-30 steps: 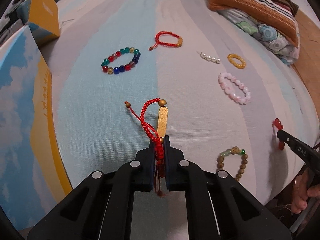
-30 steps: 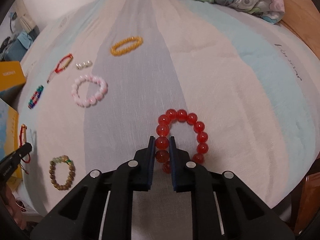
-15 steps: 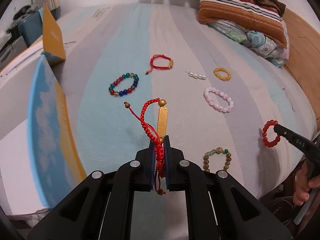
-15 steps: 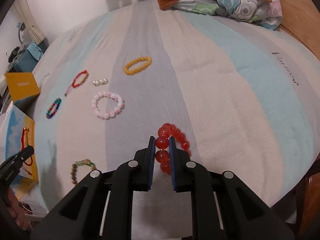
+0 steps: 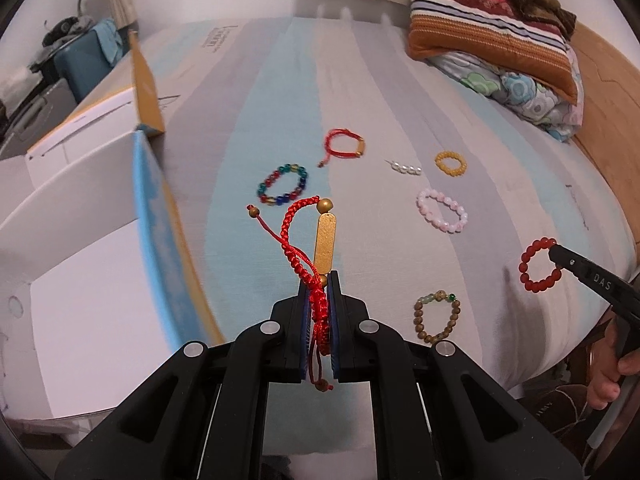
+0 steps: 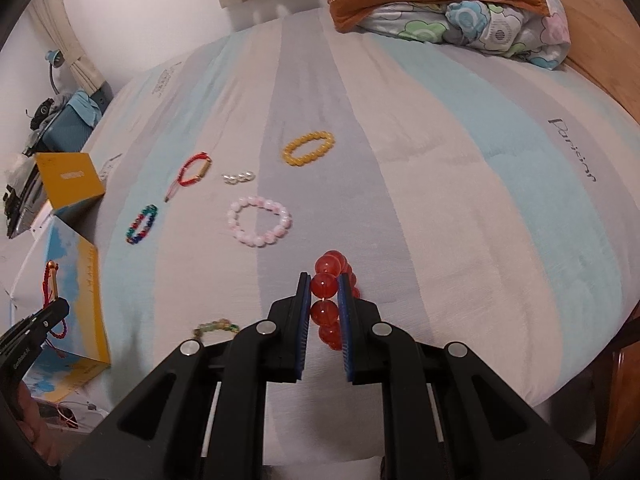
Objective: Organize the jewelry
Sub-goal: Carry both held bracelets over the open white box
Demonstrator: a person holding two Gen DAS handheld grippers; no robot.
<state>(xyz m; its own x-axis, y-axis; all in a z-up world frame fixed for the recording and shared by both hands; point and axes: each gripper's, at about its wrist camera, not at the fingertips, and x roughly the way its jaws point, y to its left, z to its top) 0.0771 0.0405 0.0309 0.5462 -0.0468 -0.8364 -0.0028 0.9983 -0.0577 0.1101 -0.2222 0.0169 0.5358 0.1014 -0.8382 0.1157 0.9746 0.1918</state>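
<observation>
Both pairs of jaws are clamped, the left gripper (image 5: 319, 296) on a red cord bracelet (image 5: 308, 248), the right gripper (image 6: 325, 300) on a red bead bracelet (image 6: 330, 304), both off the bed (image 6: 460, 200), where six pieces lie unsorted beside the box (image 5: 100, 240).

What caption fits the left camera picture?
Left gripper pinches a red braided bracelet above the striped bed.
</observation>
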